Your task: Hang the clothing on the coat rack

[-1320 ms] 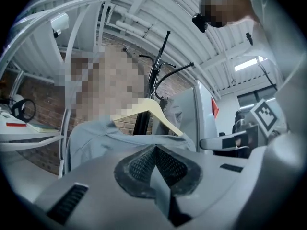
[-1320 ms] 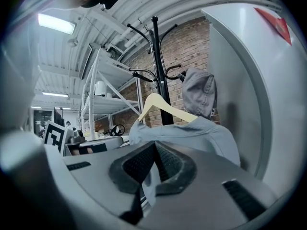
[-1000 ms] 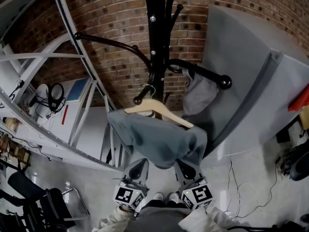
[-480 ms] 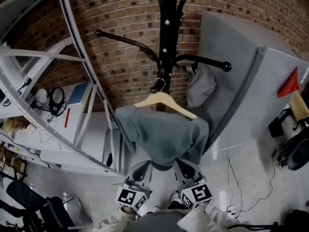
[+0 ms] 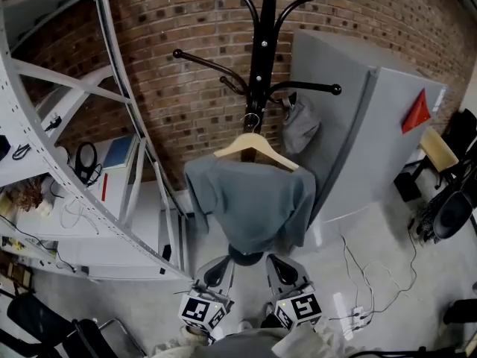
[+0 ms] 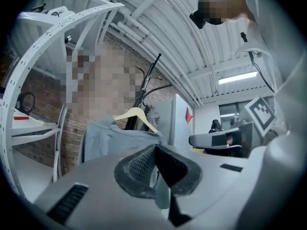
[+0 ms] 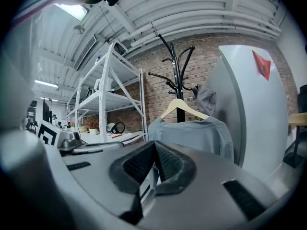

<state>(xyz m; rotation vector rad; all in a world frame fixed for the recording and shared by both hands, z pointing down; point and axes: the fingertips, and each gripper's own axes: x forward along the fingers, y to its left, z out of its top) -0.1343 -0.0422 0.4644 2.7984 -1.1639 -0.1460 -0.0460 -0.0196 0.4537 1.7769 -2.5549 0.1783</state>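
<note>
A grey shirt hangs on a wooden hanger, whose hook sits on the black coat rack in front of the brick wall. Both grippers are low in the head view, just below and short of the shirt's hem. My left gripper is shut with nothing in it, and my right gripper is shut and empty too. The left gripper view shows the shirt beyond the jaws. In the right gripper view, the shirt and hanger hang clear of the jaws.
A small grey cloth item hangs on a right-hand hook of the rack. White metal shelving stands at the left, a tall grey cabinet at the right. Cables lie on the floor at the lower right.
Both grippers have drawn back from the rack, and more of it and the room shows. The shirt on its hanger stays hanging on the rack. Both jaws stay shut.
</note>
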